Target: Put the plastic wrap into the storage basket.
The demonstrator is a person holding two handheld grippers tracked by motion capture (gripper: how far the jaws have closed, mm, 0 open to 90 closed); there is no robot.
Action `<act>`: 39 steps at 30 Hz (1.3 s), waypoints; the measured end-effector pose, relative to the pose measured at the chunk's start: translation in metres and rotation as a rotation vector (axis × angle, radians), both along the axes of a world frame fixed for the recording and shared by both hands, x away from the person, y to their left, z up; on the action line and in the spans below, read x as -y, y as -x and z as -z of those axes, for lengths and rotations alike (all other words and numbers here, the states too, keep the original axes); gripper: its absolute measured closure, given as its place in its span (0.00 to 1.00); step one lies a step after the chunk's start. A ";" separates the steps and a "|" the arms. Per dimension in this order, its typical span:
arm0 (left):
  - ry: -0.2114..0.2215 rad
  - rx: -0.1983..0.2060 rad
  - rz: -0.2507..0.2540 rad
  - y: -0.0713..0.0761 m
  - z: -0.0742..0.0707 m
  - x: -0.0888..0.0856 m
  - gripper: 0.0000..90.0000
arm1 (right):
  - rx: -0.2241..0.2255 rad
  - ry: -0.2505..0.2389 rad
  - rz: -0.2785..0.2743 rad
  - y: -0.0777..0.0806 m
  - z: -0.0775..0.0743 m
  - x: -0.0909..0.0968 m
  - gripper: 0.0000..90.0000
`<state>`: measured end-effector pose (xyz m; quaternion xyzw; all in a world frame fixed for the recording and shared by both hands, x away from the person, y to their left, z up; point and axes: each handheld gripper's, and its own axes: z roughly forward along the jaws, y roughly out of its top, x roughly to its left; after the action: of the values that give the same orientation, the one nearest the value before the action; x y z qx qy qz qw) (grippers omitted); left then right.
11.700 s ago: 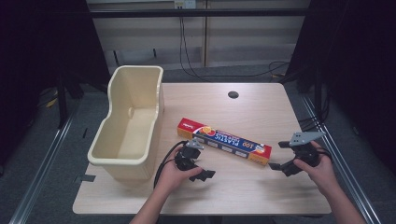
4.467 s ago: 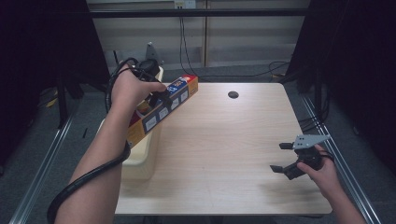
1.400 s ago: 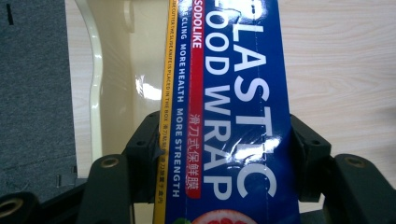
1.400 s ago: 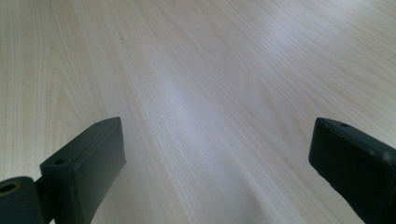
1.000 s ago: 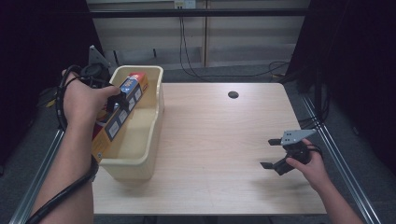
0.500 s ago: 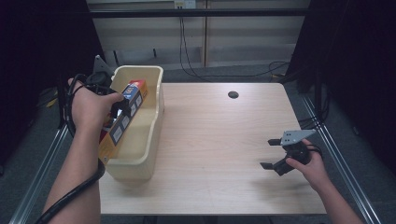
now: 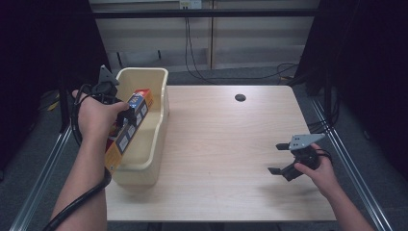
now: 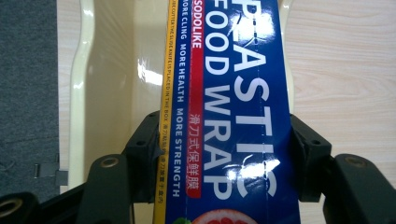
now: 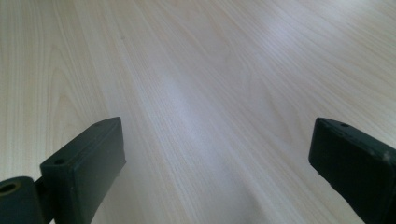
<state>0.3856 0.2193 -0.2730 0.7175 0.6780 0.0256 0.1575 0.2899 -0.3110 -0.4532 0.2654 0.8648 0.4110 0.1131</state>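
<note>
from the high view i see my left tool clamped across the plastic wrap box, which hangs slanted over the cream bin at the left edge of the tabletop. my hand covers most of the tool, and the box's lower end is cut off behind my forearm, so i cannot tell whether it touches the bin's rim or floor. my right tool sits near the right edge, jaws spread wide with nothing between them.

in the left gripper view the box runs up the middle between both black jaws, which press on its two sides; its ends run out of frame top and bottom. the bin lies beneath it, its floor mostly hidden by the box.

in the right gripper view the jaws stand far apart over bare tabletop, only their tips showing.
</note>
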 end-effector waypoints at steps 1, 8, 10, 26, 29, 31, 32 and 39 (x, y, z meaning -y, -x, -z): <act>-0.009 0.000 0.016 -0.001 0.001 -0.001 0.45 | 0.000 0.002 0.003 0.000 0.000 0.000 0.04; 0.006 -0.018 0.001 -0.003 0.010 0.001 0.45 | 0.000 0.003 0.005 0.000 0.000 0.001 0.04; 0.004 -0.021 0.011 -0.003 0.011 0.000 0.45 | 0.000 0.000 0.004 0.000 0.000 0.001 0.04; 0.000 -0.051 -0.004 -0.007 0.033 -0.001 0.45 | -0.001 0.003 0.002 0.000 0.001 0.000 0.04; -0.003 -0.063 -0.001 -0.008 0.036 -0.002 0.45 | -0.001 0.003 0.002 0.000 0.001 0.000 0.04; 0.002 -0.067 -0.007 -0.008 0.037 -0.002 0.45 | 0.002 0.003 0.004 0.000 0.001 0.000 0.04; 0.001 -0.069 -0.005 -0.009 0.038 -0.003 0.45 | 0.003 0.003 0.006 0.000 0.001 0.000 0.04; 0.002 -0.090 -0.015 -0.011 0.046 -0.002 0.44 | -0.001 0.000 0.003 0.000 0.001 0.001 0.04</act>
<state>0.3967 0.2210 -0.3189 0.7126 0.6899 -0.0062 0.1276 0.2903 -0.3119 -0.4543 0.2670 0.8643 0.4108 0.1134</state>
